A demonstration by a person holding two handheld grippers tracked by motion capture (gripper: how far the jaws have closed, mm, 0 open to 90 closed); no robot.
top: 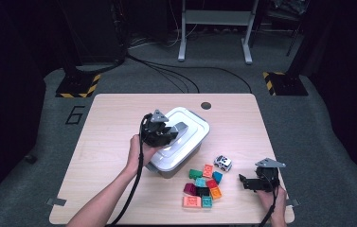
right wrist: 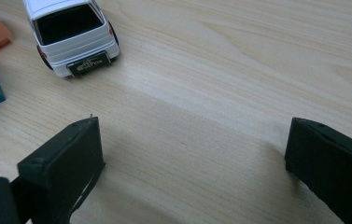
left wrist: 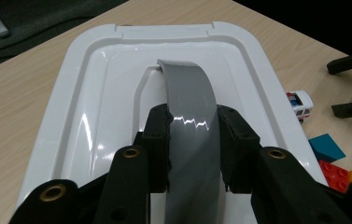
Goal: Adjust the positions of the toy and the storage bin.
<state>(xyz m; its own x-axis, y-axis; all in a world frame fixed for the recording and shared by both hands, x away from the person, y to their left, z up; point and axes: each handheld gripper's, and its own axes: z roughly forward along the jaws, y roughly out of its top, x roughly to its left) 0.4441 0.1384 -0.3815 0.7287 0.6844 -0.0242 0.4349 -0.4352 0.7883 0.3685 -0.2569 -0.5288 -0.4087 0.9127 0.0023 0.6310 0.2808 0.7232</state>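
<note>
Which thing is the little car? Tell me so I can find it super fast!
Start at the big white box in the middle of the table. Just beside it, toward the person's right gripper, lies a heap of bright building blocks. The toy car sits at the heap's far edge: white, with dark windows and wheels, unlike the blocks.

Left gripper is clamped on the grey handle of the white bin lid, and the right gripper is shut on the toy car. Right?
Not quite. The right gripper is open over bare table, apart from the toy car, as the right gripper view shows. The left gripper is clamped on the grey handle of the white bin lid.
</note>
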